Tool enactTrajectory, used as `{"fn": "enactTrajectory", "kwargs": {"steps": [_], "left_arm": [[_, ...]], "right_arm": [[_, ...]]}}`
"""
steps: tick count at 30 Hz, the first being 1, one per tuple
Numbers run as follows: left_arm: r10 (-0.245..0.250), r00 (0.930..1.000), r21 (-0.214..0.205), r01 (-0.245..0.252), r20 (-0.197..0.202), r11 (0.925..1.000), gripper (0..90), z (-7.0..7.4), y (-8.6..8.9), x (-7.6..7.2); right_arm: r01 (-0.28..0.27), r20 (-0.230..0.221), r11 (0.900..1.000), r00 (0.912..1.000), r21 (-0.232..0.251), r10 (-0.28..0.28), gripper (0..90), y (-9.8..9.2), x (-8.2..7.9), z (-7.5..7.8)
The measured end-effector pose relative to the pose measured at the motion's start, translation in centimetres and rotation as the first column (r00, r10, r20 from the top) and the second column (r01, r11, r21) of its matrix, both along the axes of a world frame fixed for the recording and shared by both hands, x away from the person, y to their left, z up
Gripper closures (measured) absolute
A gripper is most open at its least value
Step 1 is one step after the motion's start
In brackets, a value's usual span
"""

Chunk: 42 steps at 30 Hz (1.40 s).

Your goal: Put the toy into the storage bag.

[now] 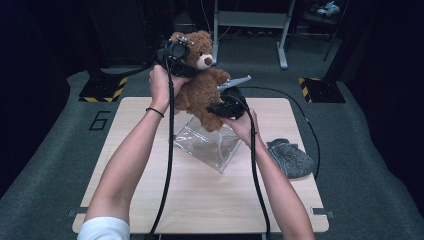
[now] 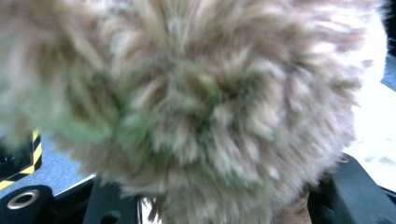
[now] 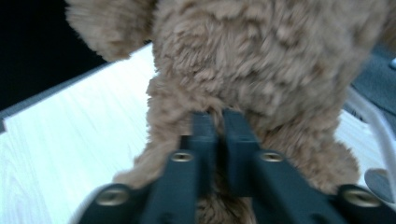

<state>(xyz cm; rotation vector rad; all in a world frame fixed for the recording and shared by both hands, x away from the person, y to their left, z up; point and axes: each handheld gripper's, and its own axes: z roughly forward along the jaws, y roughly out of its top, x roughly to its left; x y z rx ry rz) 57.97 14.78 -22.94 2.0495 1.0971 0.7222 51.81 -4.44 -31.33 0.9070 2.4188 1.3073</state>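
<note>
Brown plush teddy bear (image 1: 200,85) held above clear plastic zip bag (image 1: 207,142) on desk (image 1: 200,195). Left claw (image 1: 176,56) half-open, clamped on bear's head. Right claw (image 3: 218,122) nearly closed, tips pinching lower-body fur.

1. A lab or test room, not a home: a lone tabletop (image 1: 200,195) stands on grey carpet (image 1: 50,165) in a dark room.
2. Yellow-black hazard tape (image 1: 104,95) marks the bases of stands beside it.
3. A number six (image 1: 99,120) is marked on the floor.
4. A metal frame (image 1: 250,22) stands behind.
</note>
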Motion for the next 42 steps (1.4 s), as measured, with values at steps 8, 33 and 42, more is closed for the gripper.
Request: {"fn": "enactTrajectory", "kwargs": {"steps": [8, 33, 42], "left_arm": [[0.008, 0.9998, -0.012, -0.008, -0.017, 0.9999, 46.9, -0.3, 0.4, 0.4], [0.005, 0.9994, -0.003, -0.005, -0.035, 1.0000, 46.9, 0.0, 0.5, 0.6], [-0.002, 0.9995, -0.021, 0.001, -0.033, 0.9998, 46.8, 0.7, 1.0, 0.2]], "right_arm": [[0.035, 0.096, 0.9994, 0.9948, 0.002, -0.035, 26.9, -1.4, -3.9, 0.7], [0.039, 0.138, 0.9931, 0.9901, -0.110, -0.024, 69.1, 2.0, -5.8, -0.5], [0.064, 0.164, 0.9946, 0.9852, -0.082, -0.050, 72.1, 0.2, -4.8, 1.3]]}}
